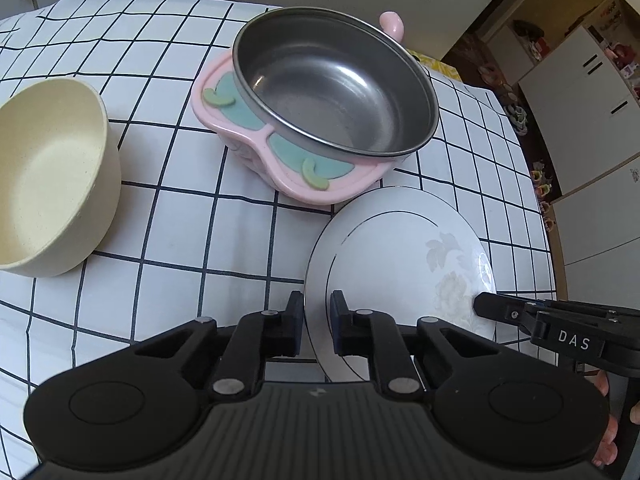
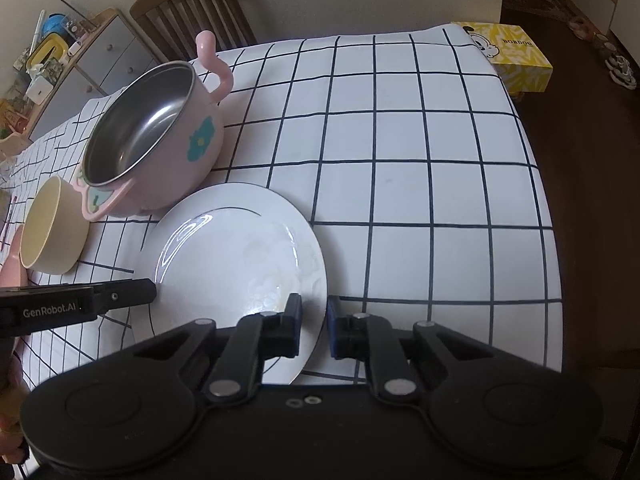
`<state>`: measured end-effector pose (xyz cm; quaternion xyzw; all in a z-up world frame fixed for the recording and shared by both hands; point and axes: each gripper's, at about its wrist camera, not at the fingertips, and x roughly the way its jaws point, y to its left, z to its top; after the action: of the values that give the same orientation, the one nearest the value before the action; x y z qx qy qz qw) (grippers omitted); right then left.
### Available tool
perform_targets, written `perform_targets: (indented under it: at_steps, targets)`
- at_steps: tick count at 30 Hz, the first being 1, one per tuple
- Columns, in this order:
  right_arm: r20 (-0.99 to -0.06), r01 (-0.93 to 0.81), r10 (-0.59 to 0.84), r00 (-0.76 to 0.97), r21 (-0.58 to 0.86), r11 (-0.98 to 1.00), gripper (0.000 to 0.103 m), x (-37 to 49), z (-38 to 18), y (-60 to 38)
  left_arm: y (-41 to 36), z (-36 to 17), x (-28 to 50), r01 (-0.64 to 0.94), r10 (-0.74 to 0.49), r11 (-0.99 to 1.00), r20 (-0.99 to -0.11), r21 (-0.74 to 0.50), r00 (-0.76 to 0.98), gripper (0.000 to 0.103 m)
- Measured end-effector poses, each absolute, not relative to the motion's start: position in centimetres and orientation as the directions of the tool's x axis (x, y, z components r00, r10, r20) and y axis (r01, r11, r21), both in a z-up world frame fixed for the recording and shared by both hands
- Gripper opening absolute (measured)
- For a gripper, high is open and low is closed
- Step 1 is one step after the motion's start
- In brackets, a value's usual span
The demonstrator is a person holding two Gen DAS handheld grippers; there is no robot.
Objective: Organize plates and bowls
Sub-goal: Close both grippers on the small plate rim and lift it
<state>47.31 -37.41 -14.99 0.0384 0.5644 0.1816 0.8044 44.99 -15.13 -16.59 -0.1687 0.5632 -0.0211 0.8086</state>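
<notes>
A white plate (image 1: 400, 260) with a thin dark ring and a pale flower print lies near the front of the checked tablecloth (image 1: 180, 220). My left gripper (image 1: 317, 312) is shut on the plate's left rim, one finger above it and one below. My right gripper (image 2: 314, 316) is shut on the opposite rim of the same plate (image 2: 232, 260). Each gripper shows in the other's view, the right gripper (image 1: 482, 306) at the plate's right edge and the left gripper (image 2: 150, 290) at its left edge. A pink bowl with a steel liner (image 1: 332, 80) stands just behind the plate. A cream bowl (image 1: 52, 172) sits to the left.
A yellow box (image 2: 508, 56) rests at the table's far right corner. A wooden chair (image 2: 192, 4) stands behind the table, and the table's right edge (image 2: 548, 240) drops to dark floor. A hand (image 2: 12, 272) shows at the left.
</notes>
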Motion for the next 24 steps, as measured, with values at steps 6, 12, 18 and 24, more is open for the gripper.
perform_targets:
  at_steps: [6, 12, 18, 24]
  targets:
    - [-0.89, -0.239, 0.329, 0.317, 0.261, 0.935, 0.012, 46.6, -14.4, -38.0, -15.6, -15.9, 44.7, -0.131, -0.247, 0.94, -0.892, -0.316, 0.38, 0.013]
    - [-0.88, -0.206, 0.317, 0.354, 0.257, 0.944, 0.012, 45.8, -13.0, -39.2, -16.6, -14.2, 44.8, -0.092, -0.271, 0.938, -0.871, -0.335, 0.41, 0.013]
    - [-0.861, -0.193, 0.31, 0.404, 0.252, 0.948, 0.012, 44.8, -10.6, -40.0, -16.8, -11.8, 44.1, -0.058, -0.287, 0.937, -0.852, -0.346, 0.438, 0.013]
    - [-0.845, -0.177, 0.314, 0.434, 0.261, 0.949, 0.011, 43.2, -8.2, -39.9, -16.1, -9.7, 42.6, -0.034, -0.301, 0.935, -0.843, -0.352, 0.446, 0.013]
